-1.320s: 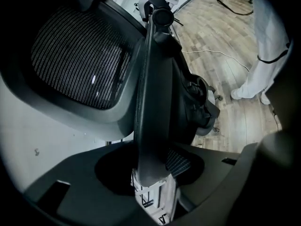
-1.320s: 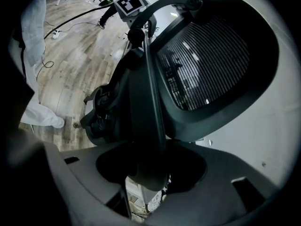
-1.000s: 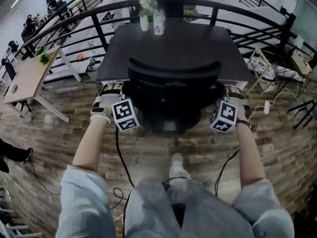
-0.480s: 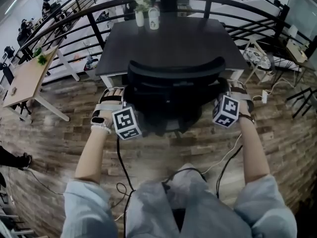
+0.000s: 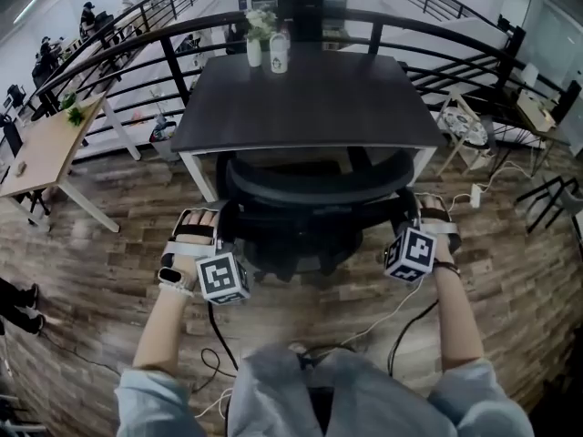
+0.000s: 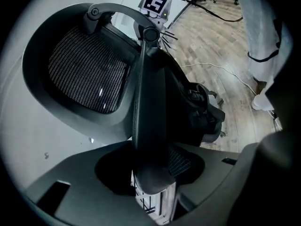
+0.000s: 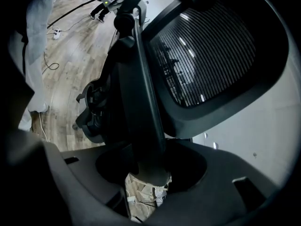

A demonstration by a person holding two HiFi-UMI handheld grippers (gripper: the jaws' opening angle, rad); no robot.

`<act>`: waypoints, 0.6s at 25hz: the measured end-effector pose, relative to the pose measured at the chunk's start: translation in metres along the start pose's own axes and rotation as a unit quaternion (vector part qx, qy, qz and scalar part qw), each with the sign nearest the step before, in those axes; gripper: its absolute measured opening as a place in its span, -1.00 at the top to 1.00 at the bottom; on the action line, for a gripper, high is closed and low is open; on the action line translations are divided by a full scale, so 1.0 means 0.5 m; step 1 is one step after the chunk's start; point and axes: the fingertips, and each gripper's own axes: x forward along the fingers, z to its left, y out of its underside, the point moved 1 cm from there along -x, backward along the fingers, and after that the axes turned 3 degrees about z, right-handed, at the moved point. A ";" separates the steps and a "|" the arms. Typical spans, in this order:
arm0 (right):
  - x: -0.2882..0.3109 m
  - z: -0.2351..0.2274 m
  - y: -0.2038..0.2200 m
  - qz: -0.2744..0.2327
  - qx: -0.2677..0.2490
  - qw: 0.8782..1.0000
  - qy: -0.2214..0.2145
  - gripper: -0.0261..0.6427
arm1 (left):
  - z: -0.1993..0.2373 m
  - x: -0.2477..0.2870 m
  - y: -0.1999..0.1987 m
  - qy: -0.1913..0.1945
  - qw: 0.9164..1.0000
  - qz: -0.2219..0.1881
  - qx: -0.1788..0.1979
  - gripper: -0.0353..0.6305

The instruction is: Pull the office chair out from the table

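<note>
Two armrests (image 6: 148, 102) of the office chair (image 5: 314, 189) sit clamped in left claw (image 6: 150, 175) and right claw (image 7: 148, 171); the counter (image 5: 301, 98) hides its seat.

1. The head view is lit evenly and rather dimly; the brightest patches lie at 11 to 1 o'clock, and the table (image 5: 310, 98) reads as a flat dark slab with a faint sheen.
2. Strong barrel distortion is seen there: the railing (image 5: 175, 66) is bent into an arc.
3. The floor (image 5: 82, 244) is smeared by motion blur at 8 o'clock.
4. Both gripper views are ringed by black vignetting.
5. Glints are caught on the office chair (image 6: 89, 74) mesh — striped highlights at 1 o'clock in the right gripper view — while its near part at 6 o'clock is lost in shadow and soft focus.
</note>
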 end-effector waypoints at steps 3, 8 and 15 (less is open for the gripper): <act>-0.026 0.011 0.002 -0.006 0.001 1.000 0.004 0.33 | -0.011 -0.024 -0.004 0.001 1.000 -0.001 -0.011 0.32; -0.067 0.033 0.013 -0.004 0.005 1.000 0.005 0.33 | -0.030 -0.055 -0.010 -0.005 1.000 0.003 -0.018 0.32; -0.130 0.062 0.017 -0.006 0.010 1.000 0.010 0.33 | -0.050 -0.119 -0.015 0.002 1.000 0.006 -0.025 0.32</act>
